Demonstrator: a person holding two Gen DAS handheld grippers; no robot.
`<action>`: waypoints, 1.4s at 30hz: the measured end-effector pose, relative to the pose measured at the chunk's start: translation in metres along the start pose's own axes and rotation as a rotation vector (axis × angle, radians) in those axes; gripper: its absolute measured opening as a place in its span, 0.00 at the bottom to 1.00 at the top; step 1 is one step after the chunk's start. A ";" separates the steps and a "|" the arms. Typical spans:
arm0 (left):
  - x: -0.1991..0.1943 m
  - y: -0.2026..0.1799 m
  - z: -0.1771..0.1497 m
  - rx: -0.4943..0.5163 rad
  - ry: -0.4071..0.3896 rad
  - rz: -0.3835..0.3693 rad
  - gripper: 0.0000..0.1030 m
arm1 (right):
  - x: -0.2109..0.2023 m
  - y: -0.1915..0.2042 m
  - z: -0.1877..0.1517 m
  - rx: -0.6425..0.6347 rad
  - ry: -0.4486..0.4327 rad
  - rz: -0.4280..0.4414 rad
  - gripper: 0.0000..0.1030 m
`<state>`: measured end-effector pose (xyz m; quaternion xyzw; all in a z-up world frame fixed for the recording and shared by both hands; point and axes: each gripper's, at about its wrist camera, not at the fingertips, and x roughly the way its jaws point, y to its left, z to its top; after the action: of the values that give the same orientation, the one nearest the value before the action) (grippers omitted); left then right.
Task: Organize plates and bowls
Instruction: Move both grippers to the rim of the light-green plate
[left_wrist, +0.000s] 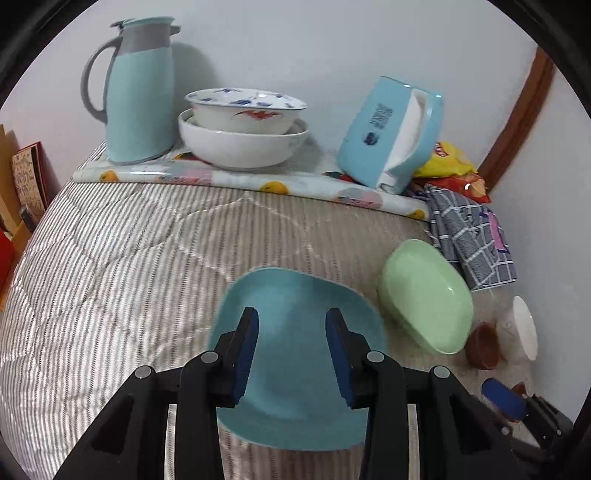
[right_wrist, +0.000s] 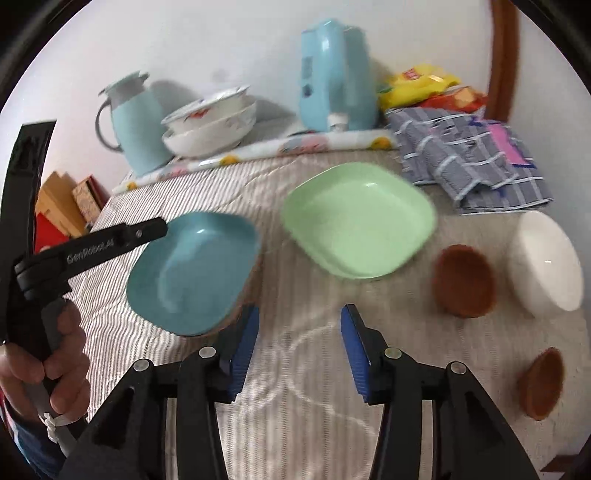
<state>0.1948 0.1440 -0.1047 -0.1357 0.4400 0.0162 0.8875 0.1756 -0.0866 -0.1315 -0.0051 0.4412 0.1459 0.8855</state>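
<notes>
A blue plate (left_wrist: 295, 291) lies on the striped quilt (left_wrist: 129, 258), directly under my left gripper (left_wrist: 291, 326). That gripper is open, its blue pads apart above the plate and pressing on nothing. A green plate (left_wrist: 424, 295) sits just right of the blue one. In the right wrist view my right gripper (right_wrist: 299, 321) is open over bare quilt in front of the blue plate (right_wrist: 192, 273) and the green plate (right_wrist: 358, 221). A white bowl (right_wrist: 546, 258) and two small brown bowls (right_wrist: 463, 280) (right_wrist: 543, 384) lie to the right. A hand (right_wrist: 55, 365) holds the left gripper.
At the back, two stacked white bowls (left_wrist: 240, 125) stand on a fruit-patterned mat beside a teal jug (left_wrist: 140, 92) and a tilted blue tissue box (left_wrist: 391, 136). A checked cloth (left_wrist: 469, 236) and snack bags (left_wrist: 447, 162) fill the right corner by the wall.
</notes>
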 end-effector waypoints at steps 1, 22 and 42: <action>-0.001 -0.006 0.000 0.005 -0.003 -0.001 0.35 | -0.004 -0.007 0.000 0.007 -0.009 -0.005 0.45; 0.021 -0.089 0.004 0.069 0.044 -0.004 0.42 | -0.010 -0.094 0.029 0.046 -0.047 -0.077 0.51; 0.080 -0.102 0.020 0.054 0.101 0.020 0.42 | 0.049 -0.112 0.069 0.043 0.003 -0.084 0.42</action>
<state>0.2740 0.0435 -0.1326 -0.1080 0.4861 0.0061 0.8672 0.2864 -0.1720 -0.1414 -0.0047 0.4448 0.0991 0.8901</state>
